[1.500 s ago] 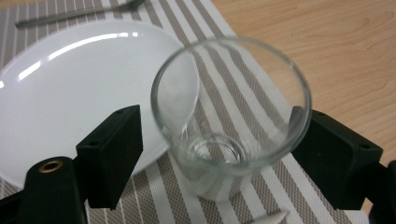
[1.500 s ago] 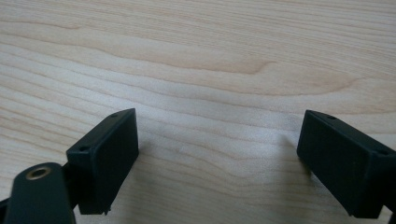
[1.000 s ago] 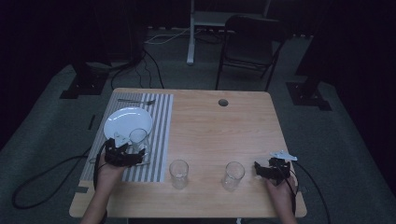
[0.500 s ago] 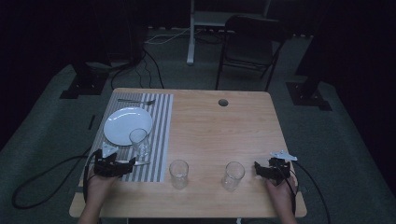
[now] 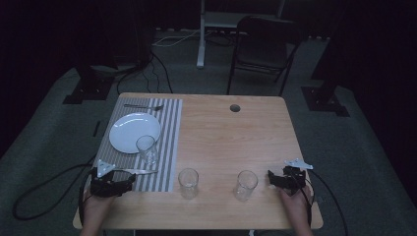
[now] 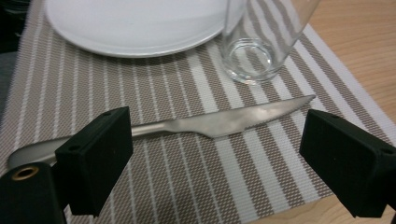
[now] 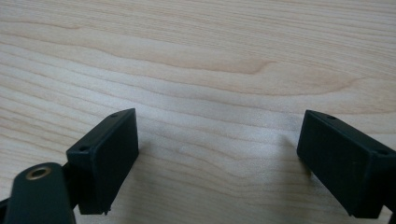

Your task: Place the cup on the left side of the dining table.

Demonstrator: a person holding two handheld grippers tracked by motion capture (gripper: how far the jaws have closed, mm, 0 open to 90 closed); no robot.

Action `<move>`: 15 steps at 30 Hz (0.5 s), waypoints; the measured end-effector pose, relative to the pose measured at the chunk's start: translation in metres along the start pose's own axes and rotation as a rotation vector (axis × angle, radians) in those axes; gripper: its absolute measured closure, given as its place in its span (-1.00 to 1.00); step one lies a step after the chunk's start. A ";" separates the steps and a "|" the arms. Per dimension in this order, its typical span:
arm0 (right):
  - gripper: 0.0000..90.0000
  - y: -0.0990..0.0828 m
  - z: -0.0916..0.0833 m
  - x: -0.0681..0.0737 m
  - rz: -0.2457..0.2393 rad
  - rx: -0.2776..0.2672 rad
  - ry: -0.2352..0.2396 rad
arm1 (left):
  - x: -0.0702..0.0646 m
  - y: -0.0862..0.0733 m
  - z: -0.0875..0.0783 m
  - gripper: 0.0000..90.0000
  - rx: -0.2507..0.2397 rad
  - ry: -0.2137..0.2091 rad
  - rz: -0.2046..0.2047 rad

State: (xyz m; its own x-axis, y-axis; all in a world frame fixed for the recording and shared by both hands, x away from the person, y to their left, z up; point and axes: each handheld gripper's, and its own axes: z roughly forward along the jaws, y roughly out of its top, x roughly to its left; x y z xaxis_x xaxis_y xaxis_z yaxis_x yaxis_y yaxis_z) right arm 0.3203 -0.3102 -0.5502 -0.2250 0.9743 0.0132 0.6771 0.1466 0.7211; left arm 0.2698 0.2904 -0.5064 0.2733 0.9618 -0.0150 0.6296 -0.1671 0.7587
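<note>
From above, the table (image 5: 221,142) carries a striped mat (image 5: 167,147) along its left edge. On the mat a white plate (image 5: 134,132) sits toward the far left corner, a fork (image 5: 143,106) lies at the mat's far edge beyond it, and a glass (image 5: 146,149) stands just beside the plate's near right rim. A knife (image 5: 140,171) lies across the mat near the table's front edge, its blade pointing right. The left gripper (image 5: 129,180) is at the front left corner, just in front of the knife's handle end, held by a hand (image 5: 96,206). Two more glasses stand on bare wood near the front edge: the middle glass (image 5: 188,183) just off the mat's right edge and the right glass (image 5: 245,185) farther right. The right gripper (image 5: 271,177) rests by the front right corner, pointing left toward the right glass and apart from it.

In the left gripper view the jaws stand wide with nothing pressed between them. The knife (image 6: 219,122) lies flat on the mat (image 6: 187,177) just beyond them, handle behind the left jaw, serrated tip toward the right one. The glass (image 6: 254,42) and plate (image 6: 135,23) lie past it. No writing can be read on any of them.

In the right gripper view the jaws are wide apart over bare wood (image 7: 201,56), holding nothing.
</note>
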 end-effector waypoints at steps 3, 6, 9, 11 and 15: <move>-0.73 0.000 0.000 0.000 0.000 0.000 0.000 | 0.002 -0.007 -0.002 -0.77 0.014 0.005 -0.002; -0.73 0.000 0.000 0.000 -0.001 0.000 0.000 | 0.006 -0.014 -0.004 -0.77 0.025 0.010 -0.017; -0.73 0.000 0.000 0.000 -0.001 -0.001 0.000 | 0.009 -0.021 -0.005 -0.77 0.033 0.013 -0.037; -0.73 0.000 0.000 0.000 -0.001 -0.001 0.000 | 0.010 -0.025 -0.005 -0.77 0.032 0.032 -0.042; -0.73 0.000 0.000 0.000 -0.001 -0.001 0.000 | 0.014 -0.034 -0.004 -0.77 0.044 0.053 -0.063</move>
State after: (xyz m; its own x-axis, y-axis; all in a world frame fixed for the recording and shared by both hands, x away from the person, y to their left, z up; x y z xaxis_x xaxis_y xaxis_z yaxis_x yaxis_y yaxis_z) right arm 0.3203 -0.3102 -0.5502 -0.2256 0.9741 0.0124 0.6765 0.1475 0.7215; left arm 0.2492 0.3100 -0.5298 0.1941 0.9806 -0.0261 0.6756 -0.1143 0.7283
